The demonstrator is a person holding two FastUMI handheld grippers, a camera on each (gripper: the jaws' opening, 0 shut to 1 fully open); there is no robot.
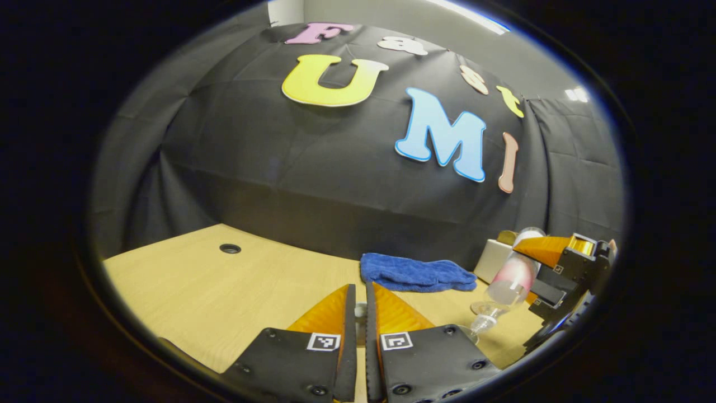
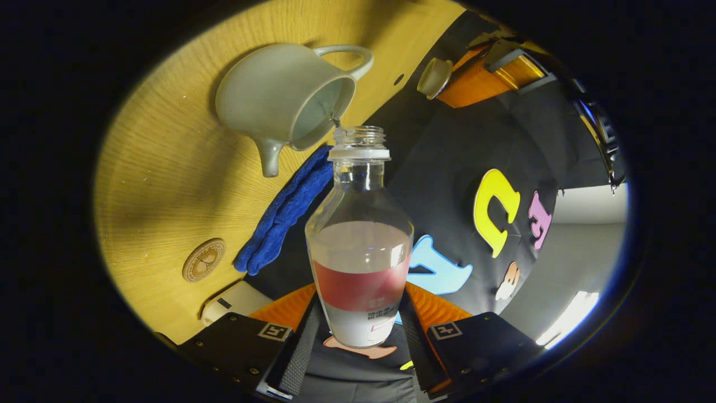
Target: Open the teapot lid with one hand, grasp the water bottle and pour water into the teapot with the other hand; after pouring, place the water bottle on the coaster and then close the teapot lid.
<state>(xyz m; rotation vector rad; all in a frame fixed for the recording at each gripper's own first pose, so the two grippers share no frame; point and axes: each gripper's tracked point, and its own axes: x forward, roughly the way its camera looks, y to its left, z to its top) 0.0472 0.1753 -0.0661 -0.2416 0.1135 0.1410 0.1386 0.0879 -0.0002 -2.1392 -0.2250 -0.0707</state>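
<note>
My right gripper (image 2: 361,330) is clamped on the water bottle (image 2: 361,246), one finger pressing each side of its lower body at the red label band. The bottle is uncapped and tipped over, its open neck pointing at the mouth of the teapot (image 2: 285,101), and a thin thread of water runs from the neck into the opening. The teapot stands on the wooden surface (image 2: 156,184) with its lid off, spout toward the blue cloth (image 2: 285,212) that lies just beside it. Near the cloth, closer to me, sits the round coaster (image 2: 204,259), bare, and a white box (image 2: 235,299) lies just past it.

My left gripper (image 1: 361,313) has its fingers drawn nearly together on something small and pale; from its own view I can't tell what that is, but in the right gripper view the same gripper (image 2: 447,84) holds the teapot lid (image 2: 435,77) pinched at its tip, raised and well apart from the teapot. From the left gripper view, the blue cloth (image 1: 417,273) lies on the surface (image 1: 224,291) ahead, and to the right my other gripper (image 1: 551,268) tilts the bottle (image 1: 506,285) neck-down.
</note>
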